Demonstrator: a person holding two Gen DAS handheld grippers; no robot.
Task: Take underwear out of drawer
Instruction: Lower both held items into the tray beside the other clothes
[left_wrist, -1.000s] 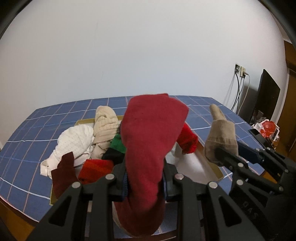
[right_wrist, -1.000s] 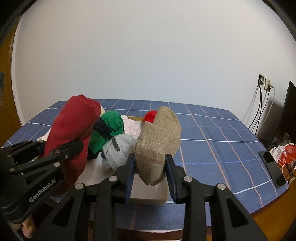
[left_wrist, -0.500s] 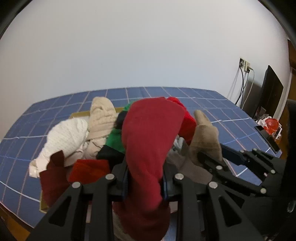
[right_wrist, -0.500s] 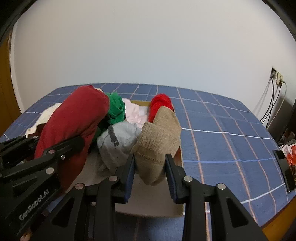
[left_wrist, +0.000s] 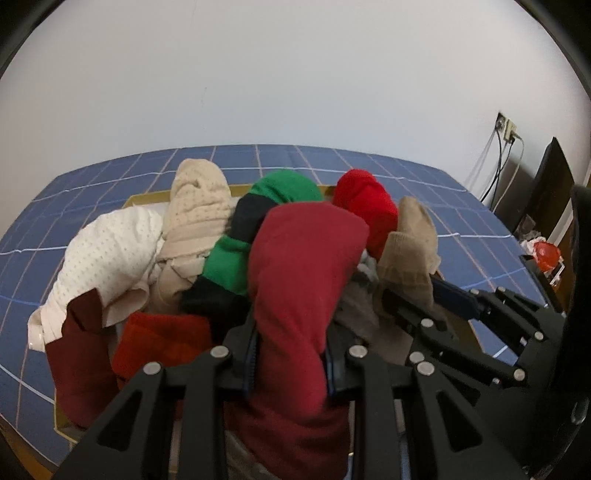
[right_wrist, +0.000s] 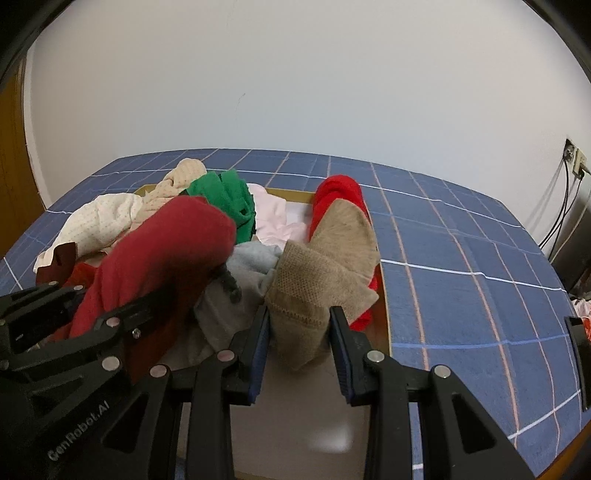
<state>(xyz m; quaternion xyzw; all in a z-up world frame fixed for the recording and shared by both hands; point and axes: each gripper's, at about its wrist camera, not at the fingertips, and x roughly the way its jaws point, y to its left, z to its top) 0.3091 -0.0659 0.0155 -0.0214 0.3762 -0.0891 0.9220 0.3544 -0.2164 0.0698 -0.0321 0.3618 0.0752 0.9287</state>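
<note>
Two garments held over the drawer

The dark red garment (left_wrist: 303, 273), clamped in the left gripper (left_wrist: 291, 363), and the tan one (right_wrist: 325, 269), gripped by the right gripper (right_wrist: 299, 347), stand long-axis upward over the drawer (right_wrist: 384, 314); both have sunk closer to the pile since a second ago, so neither has cleared the drawer for the bench (right_wrist: 461, 258).

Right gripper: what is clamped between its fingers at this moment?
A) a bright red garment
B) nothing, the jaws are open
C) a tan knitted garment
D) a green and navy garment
C: in the right wrist view the right gripper has both pads pressed onto the tan knitted garment, while the bright red garment lies behind it in the drawer.
</note>
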